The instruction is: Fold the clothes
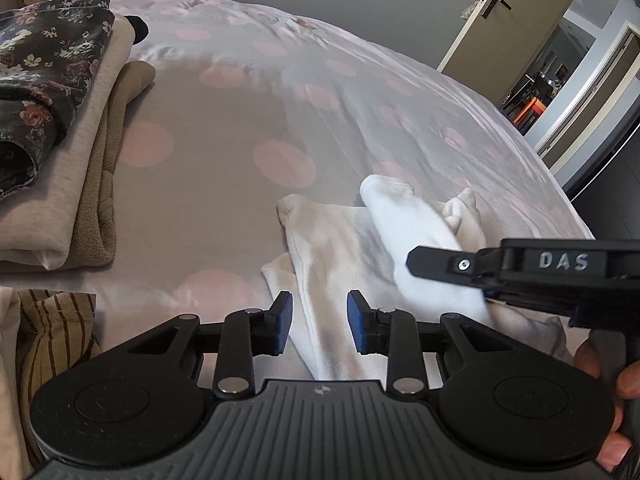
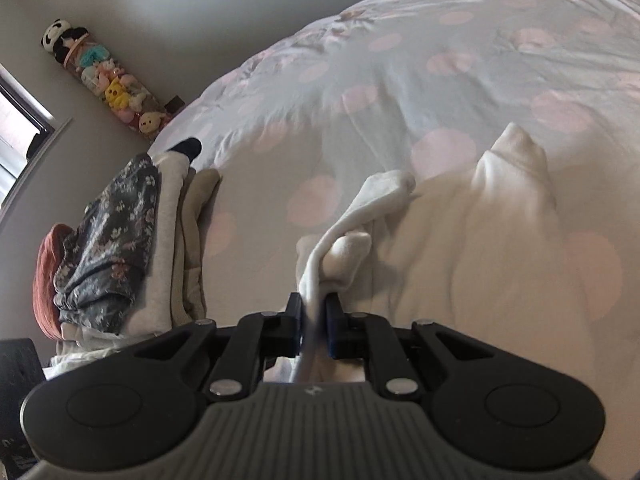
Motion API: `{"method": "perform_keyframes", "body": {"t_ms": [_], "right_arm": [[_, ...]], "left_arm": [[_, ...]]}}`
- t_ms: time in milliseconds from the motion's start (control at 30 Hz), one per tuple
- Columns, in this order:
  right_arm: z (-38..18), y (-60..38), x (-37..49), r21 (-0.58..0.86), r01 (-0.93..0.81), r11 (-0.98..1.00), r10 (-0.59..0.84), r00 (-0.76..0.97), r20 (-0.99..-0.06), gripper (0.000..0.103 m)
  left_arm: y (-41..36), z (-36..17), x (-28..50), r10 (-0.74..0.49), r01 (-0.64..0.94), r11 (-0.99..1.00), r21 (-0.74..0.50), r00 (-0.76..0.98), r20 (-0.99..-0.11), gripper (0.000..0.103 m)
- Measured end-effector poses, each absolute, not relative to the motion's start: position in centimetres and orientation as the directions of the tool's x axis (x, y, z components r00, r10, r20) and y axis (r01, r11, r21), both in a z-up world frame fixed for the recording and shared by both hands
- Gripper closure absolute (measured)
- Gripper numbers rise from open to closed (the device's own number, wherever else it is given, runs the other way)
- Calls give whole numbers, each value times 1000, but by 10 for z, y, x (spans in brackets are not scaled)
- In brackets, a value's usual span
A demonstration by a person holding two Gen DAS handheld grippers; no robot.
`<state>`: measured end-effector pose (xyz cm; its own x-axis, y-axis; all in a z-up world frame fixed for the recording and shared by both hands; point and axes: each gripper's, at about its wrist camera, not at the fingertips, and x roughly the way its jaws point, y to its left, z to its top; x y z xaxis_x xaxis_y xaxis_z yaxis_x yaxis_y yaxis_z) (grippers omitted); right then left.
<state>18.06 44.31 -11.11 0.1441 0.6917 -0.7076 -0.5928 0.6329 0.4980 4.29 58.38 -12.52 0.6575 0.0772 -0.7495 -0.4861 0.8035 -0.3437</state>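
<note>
A white garment [image 1: 336, 252] lies crumpled on the pink-dotted bedcover [image 1: 224, 128]. My left gripper [image 1: 320, 320] hovers just above its near edge, jaws apart, and the cloth shows in the gap with no pad pressing on it. From the right, my right gripper [image 1: 416, 260] comes in, shut on a lifted fold of the same garment. In the right wrist view the right gripper [image 2: 314, 320] pinches that fold of the white garment [image 2: 460, 240], and a sleeve end [image 2: 384, 188] droops ahead of it.
A stack of folded clothes [image 1: 60, 128] with a dark floral piece on top sits on the bed at the left, also seen as the stack [image 2: 132, 248]. A striped cloth [image 1: 52, 328] lies near left. An open door [image 1: 504, 12] stands far right. Plush toys [image 2: 108, 80] line the wall.
</note>
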Motion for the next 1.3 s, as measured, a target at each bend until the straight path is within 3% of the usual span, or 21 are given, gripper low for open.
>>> {"method": "perform_keyframes", "body": {"t_ms": [367, 567, 900, 967, 1067, 1200, 1300], "right_arm": [[-155, 472, 171, 441, -642, 628, 627, 81, -775, 89], [-131, 460, 165, 421, -686, 593, 645, 92, -758, 76], [-86, 343, 133, 262, -726, 636, 647, 317, -694, 66], [-93, 319, 124, 235, -716, 658, 629, 350, -695, 66], [-107, 293, 112, 182, -708, 682, 595, 394, -700, 66], [-122, 271, 97, 106, -711, 695, 557, 439, -705, 62], [-128, 265, 92, 129, -719, 683, 573, 418, -704, 52]], "left_arm": [[591, -136, 43, 103, -533, 793, -293, 592, -799, 79], [591, -130, 39, 103, -534, 787, -309, 607, -788, 79], [587, -116, 11, 36, -537, 690, -485, 695, -718, 79], [581, -114, 5, 14, -528, 676, -515, 707, -707, 77], [567, -115, -2, -21, -521, 664, -535, 703, -710, 58], [552, -115, -14, -45, -525, 641, -559, 702, -711, 54], [544, -117, -21, -65, -526, 613, -590, 711, -700, 47]]}}
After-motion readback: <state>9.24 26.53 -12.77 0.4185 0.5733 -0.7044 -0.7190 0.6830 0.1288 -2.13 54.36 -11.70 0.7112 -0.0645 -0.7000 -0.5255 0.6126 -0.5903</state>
